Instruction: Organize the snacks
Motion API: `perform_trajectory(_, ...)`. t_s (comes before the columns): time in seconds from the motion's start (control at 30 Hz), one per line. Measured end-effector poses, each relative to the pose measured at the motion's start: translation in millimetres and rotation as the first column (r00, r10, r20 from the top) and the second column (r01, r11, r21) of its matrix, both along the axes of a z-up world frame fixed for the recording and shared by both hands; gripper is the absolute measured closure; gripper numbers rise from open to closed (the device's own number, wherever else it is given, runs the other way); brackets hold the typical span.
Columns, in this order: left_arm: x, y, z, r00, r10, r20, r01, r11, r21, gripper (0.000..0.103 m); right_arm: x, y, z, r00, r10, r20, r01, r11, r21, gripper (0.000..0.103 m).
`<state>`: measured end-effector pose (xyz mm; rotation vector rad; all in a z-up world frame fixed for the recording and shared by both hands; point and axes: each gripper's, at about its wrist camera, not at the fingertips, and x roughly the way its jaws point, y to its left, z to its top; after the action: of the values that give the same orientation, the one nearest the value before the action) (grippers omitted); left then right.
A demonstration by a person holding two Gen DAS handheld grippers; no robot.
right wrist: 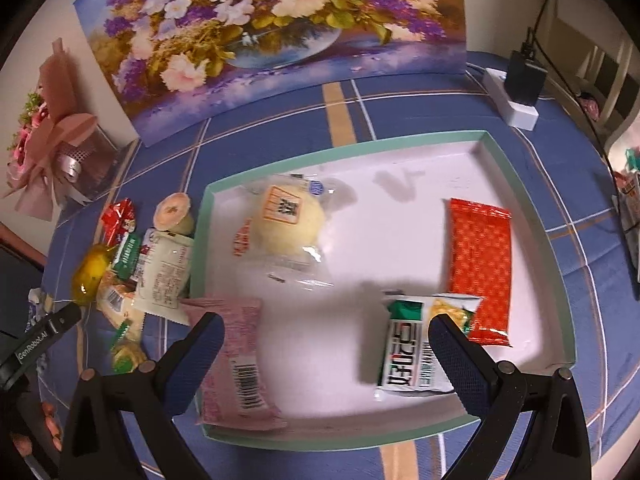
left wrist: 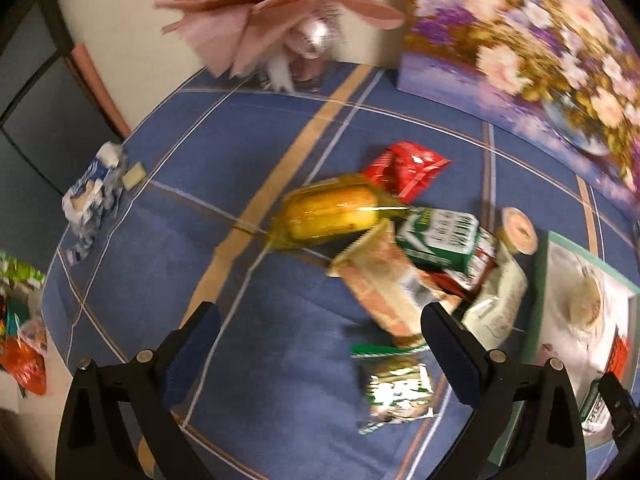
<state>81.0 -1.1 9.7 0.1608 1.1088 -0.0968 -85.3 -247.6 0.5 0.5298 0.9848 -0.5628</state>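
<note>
A white tray with a teal rim [right wrist: 516, 184] lies on the blue cloth. In it are a round bun in clear wrap [right wrist: 286, 226], an orange packet [right wrist: 480, 264], a green and white packet [right wrist: 412, 356] and a pink packet [right wrist: 240, 360] that leans over the left rim. Left of the tray is a pile of loose snacks: a yellow cake in clear wrap [left wrist: 332, 212], a red packet [left wrist: 404, 168], a green packet [left wrist: 440, 240], a beige packet [left wrist: 384, 284] and a small green packet [left wrist: 396, 392]. My left gripper [left wrist: 320, 348] is open and empty above the cloth near the pile. My right gripper [right wrist: 326, 356] is open and empty above the tray.
A flower painting [right wrist: 272, 32] stands at the back. A pink bouquet [left wrist: 272, 12] stands at the back left. A blue and white wrapper [left wrist: 96, 192] lies at the table's left edge. A white power strip with a black adapter [right wrist: 520, 84] sits at the back right.
</note>
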Motion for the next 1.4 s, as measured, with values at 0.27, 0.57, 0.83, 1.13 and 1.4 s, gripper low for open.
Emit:
perform_trajectory(0.27, 10.6, 27.7, -11.3, 0.996, 0.065, -0.053, -0.067, 0.997, -0.042, 0.003, 21.8, 20.9, -1.0, 0.999, 0.046, -0.008, -0.047, 0.998, -0.03, 0.0)
perform_trajectory(0.57, 21.2, 44.4, -32.8, 0.985, 0.117, -0.127, -0.124, 0.991, -0.047, 0.003, 58.5, 67.7, -0.9, 0.989, 0.149, 0.007, -0.149, 0.988, -0.03, 0.0)
perform_trajectory(0.83, 26.0, 68.4, -35.0, 0.974, 0.18, -0.134, -0.189, 0.98, -0.057, 0.003, 89.2, 127.7, -3.5, 0.958, 0.286, 0.006, -0.285, 0.957, -0.063, 0.0)
perform_trajectory(1.13, 31.2, 84.0, -53.2, 0.953, 0.226, -0.2, -0.241, 0.969, -0.054, 0.003, 110.4, 173.0, -30.8, 0.916, 0.392, -0.083, -0.397, 0.916, -0.059, 0.0)
perform_trajectory(1.4, 33.3, 83.7, -74.6, 0.936, 0.237, -0.261, -0.252, 0.967, -0.025, 0.003, 116.3, 191.5, -58.2, 0.887, 0.433, -0.161, -0.445, 0.895, -0.041, 0.0)
